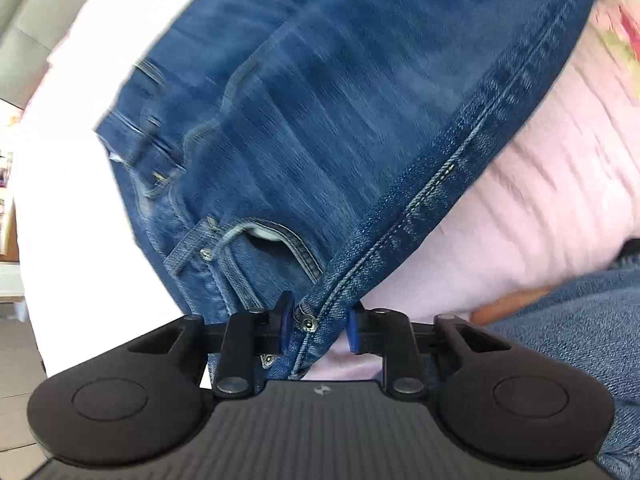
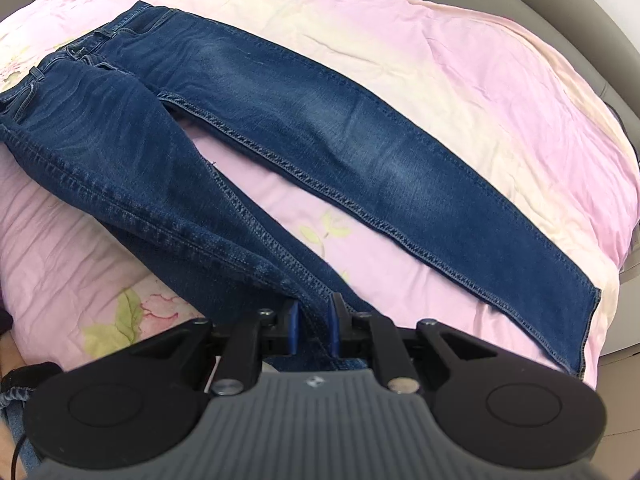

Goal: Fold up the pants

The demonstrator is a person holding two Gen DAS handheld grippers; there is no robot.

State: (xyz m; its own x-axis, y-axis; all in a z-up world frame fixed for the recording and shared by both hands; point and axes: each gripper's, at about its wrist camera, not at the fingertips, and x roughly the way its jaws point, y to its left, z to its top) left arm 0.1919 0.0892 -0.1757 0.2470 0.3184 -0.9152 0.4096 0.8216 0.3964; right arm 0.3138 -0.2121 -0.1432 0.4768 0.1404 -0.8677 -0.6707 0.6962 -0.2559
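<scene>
Blue jeans (image 2: 320,128) lie spread on a pink bedsheet (image 2: 500,80), waist at the far left, both legs running toward me. My right gripper (image 2: 314,326) is shut on the near leg's hem end, lifted slightly. In the left wrist view the jeans (image 1: 340,100) hang close to the camera, blurred by motion. My left gripper (image 1: 318,326) has its jaws closed around the waistband corner by the side seam and a rivet, with the front pocket just above.
The pink floral sheet (image 1: 540,208) covers a round bed with a grey padded rim (image 2: 592,20). The person's own jeans-clad leg (image 1: 580,320) shows at the right in the left wrist view. Floor tiles (image 1: 16,380) lie beyond the bed's left edge.
</scene>
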